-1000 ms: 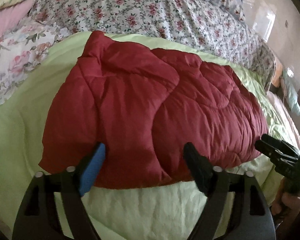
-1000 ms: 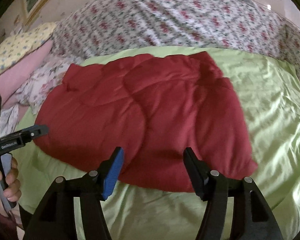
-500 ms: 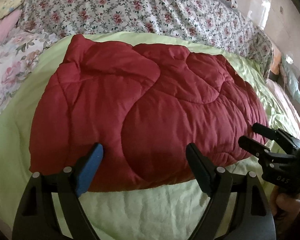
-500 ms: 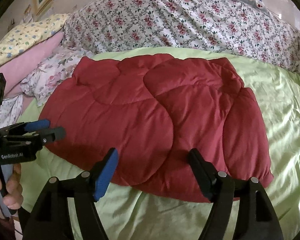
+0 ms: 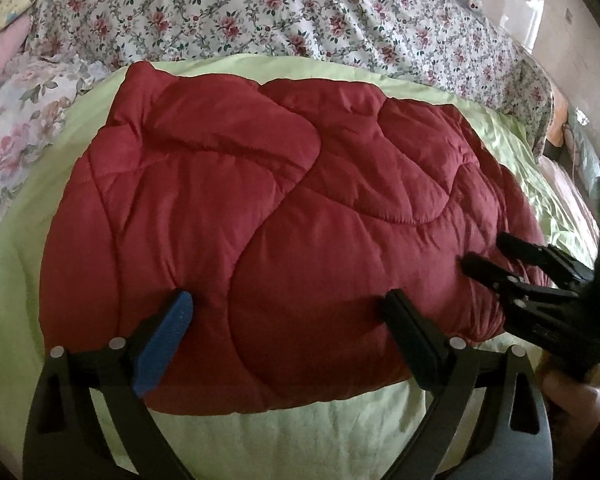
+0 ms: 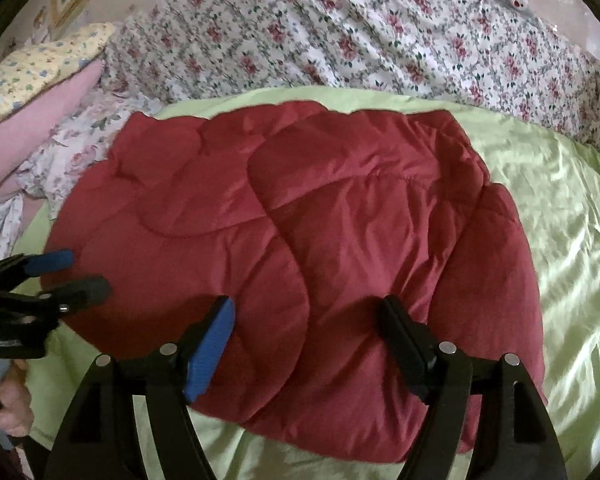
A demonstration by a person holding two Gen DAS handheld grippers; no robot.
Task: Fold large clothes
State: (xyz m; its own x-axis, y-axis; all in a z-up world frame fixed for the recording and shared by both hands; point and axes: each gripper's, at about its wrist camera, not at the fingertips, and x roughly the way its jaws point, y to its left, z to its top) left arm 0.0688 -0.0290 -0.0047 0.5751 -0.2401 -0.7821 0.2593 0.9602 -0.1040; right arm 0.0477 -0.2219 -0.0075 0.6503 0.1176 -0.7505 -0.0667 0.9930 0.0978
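A dark red quilted garment (image 5: 284, 216) lies folded in a thick rounded block on a light green bed sheet (image 5: 284, 432). It also shows in the right wrist view (image 6: 320, 248). My left gripper (image 5: 288, 312) is open, with its fingers over the garment's near edge and nothing between them. My right gripper (image 6: 306, 312) is open over the garment's near right part, holding nothing. The right gripper shows in the left wrist view (image 5: 488, 256) at the garment's right end. The left gripper shows in the right wrist view (image 6: 80, 276) at its left end.
A floral bedspread (image 5: 300, 12) is heaped behind the garment. Floral, pink and yellow pillows (image 6: 40, 92) lie at the back left. The green sheet (image 6: 560, 208) stretches right of the garment. A wall (image 5: 560, 8) stands past the bed's far right.
Both grippers have moved forward and closer to the garment, so their fingers now lie over its near edge. The garment has not moved.
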